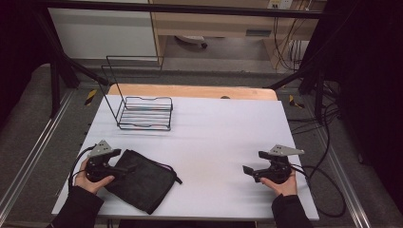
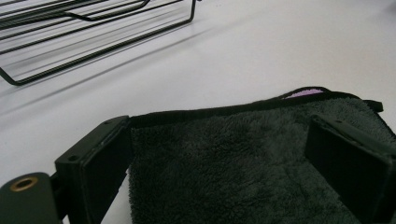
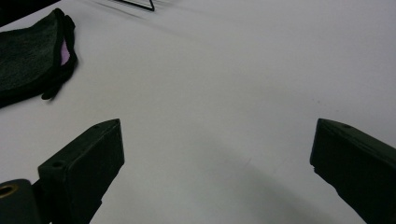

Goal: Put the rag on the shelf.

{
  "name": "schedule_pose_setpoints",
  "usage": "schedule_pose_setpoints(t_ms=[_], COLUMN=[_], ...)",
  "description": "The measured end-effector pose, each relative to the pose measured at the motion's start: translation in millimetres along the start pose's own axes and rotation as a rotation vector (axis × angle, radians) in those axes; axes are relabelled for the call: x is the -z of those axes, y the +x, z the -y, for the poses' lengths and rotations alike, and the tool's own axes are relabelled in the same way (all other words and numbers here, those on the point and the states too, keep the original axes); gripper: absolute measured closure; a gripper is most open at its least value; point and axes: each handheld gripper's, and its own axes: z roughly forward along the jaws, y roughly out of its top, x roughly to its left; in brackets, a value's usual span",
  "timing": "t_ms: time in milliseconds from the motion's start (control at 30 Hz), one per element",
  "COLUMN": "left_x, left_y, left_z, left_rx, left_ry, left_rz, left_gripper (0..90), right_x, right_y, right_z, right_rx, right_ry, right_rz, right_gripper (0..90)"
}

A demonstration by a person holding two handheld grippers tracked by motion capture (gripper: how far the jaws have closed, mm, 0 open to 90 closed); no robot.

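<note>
A white table [image 1: 223,142] fills the middle of the high view, with a strip of bare wood along its far edge and grey floor, dark frame bars and loose cables around it. In the upper left part of the tabletop stands a black wire rack [image 1: 145,113], its tall wire back rising toward the top of the frame.

At the lower left of the high view lies a dark folded towel [image 1: 142,183], flat on the table near its front edge. The left gripper [image 1: 121,168], held in a hand that comes in from the bottom left, sits over the towel's left portion. In the left gripper view its two black jaws stand spread wide above the fuzzy cloth [image 2: 224,163], one at each lower corner of the frame, without pinching it; a sliver of pink shows at the towel's far hem, and the rack's wires [image 2: 93,32] cross the upper left.

At the lower right of the high view the right gripper [image 1: 254,164] points left, well apart from the towel. In the right gripper view its jaws are spread wide over bare table [image 3: 224,93], with nothing between them, and the towel [image 3: 28,56] lies in the upper left corner.
</note>
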Motion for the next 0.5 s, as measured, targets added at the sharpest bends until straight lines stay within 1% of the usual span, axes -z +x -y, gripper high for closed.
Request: schedule_pose_setpoints(t_ms=[267, 400, 500], left_x=[0.6, 1.9, 3.7], left_y=[0.1, 4.1, 7.9], left_z=[-0.9, -4.3, -7.8], left_rx=[0.005, 0.018, 0.029], left_ry=[0.002, 0.005, 0.013], left_rz=[-0.001, -0.018, -0.041], left_gripper=[7.8, 9.0, 11.9], right_x=[0.3, 0.4, -0.9], right_y=[0.5, 1.0, 1.1], right_z=[0.2, 0.5, 0.4], right_rx=[0.002, 0.002, 0.008], right_ry=[0.002, 0.007, 0.014], right_rz=[0.004, 0.007, 0.013], right_gripper=[3.0, 2.9, 2.9])
